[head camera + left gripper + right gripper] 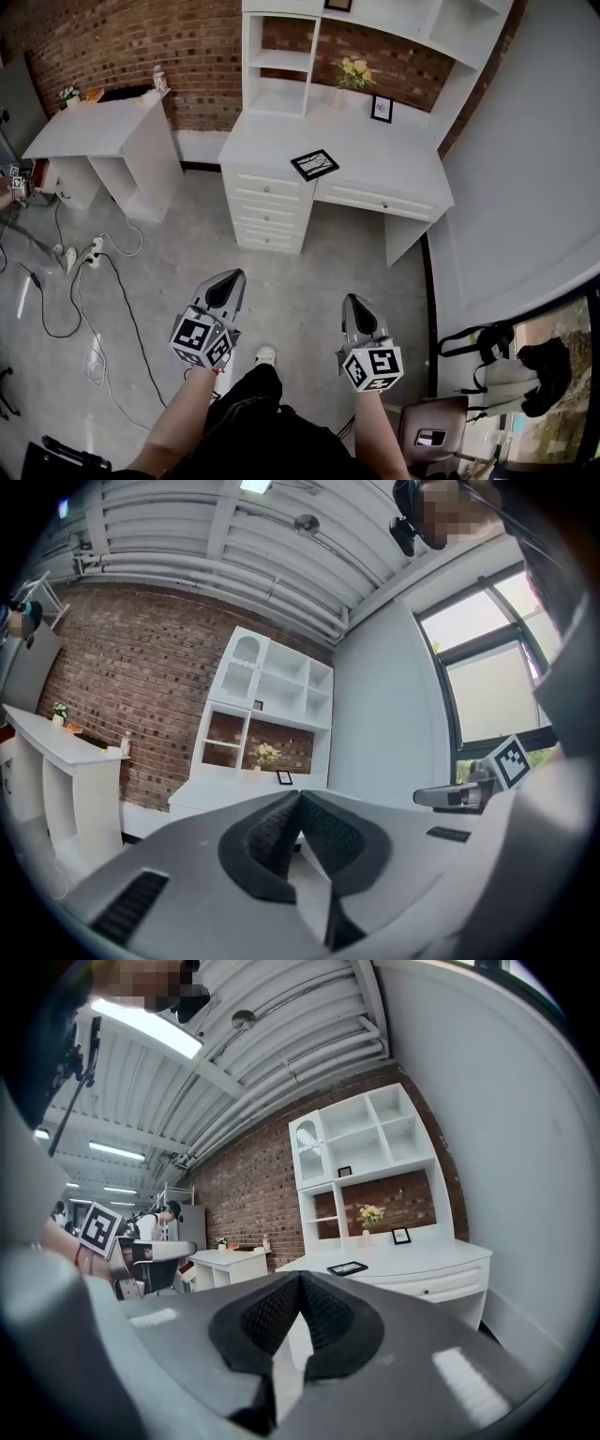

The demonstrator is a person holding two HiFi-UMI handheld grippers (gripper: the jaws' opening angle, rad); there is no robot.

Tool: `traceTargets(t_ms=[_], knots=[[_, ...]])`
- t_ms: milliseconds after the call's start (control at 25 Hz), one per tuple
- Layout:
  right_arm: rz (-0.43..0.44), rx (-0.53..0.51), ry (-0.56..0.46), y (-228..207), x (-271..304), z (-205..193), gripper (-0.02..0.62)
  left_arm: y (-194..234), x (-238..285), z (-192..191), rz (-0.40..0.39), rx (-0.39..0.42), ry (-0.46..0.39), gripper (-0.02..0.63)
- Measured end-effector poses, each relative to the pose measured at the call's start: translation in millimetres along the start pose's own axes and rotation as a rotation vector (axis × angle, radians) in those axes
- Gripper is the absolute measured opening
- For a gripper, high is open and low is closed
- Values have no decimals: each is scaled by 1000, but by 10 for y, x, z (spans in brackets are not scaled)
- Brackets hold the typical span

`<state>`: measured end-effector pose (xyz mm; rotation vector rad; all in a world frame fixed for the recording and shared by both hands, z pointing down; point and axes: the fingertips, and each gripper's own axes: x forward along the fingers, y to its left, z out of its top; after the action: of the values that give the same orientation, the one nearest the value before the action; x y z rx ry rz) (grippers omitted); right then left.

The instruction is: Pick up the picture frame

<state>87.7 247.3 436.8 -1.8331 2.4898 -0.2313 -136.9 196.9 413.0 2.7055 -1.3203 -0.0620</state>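
Note:
A black picture frame (pixel 315 164) lies flat near the front edge of the white desk (pixel 394 169); the right gripper view shows the same frame (pixel 348 1267) far ahead. A smaller black frame (pixel 382 109) stands upright at the desk's back, also visible as a small frame (pixel 284 777) in the left gripper view. My left gripper (pixel 228 282) and right gripper (pixel 356 306) hover over the floor, well short of the desk, side by side. Both point level towards the desk, jaws shut with nothing between them.
A vase of flowers (pixel 353 72) stands on the desk under the white shelving. A second white table (pixel 94 127) sits at the left against the brick wall. Cables and a power strip (pixel 94 251) lie on the floor at left. A chair with a bag (pixel 487 349) is at right.

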Motion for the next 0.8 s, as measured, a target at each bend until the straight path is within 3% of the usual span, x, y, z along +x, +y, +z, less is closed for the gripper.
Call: traceTargets(t_ms=[800], knots=[[-60,45,35,-499,1606,-66,3,1050,1421,-20,-55,-18,37,-3]])
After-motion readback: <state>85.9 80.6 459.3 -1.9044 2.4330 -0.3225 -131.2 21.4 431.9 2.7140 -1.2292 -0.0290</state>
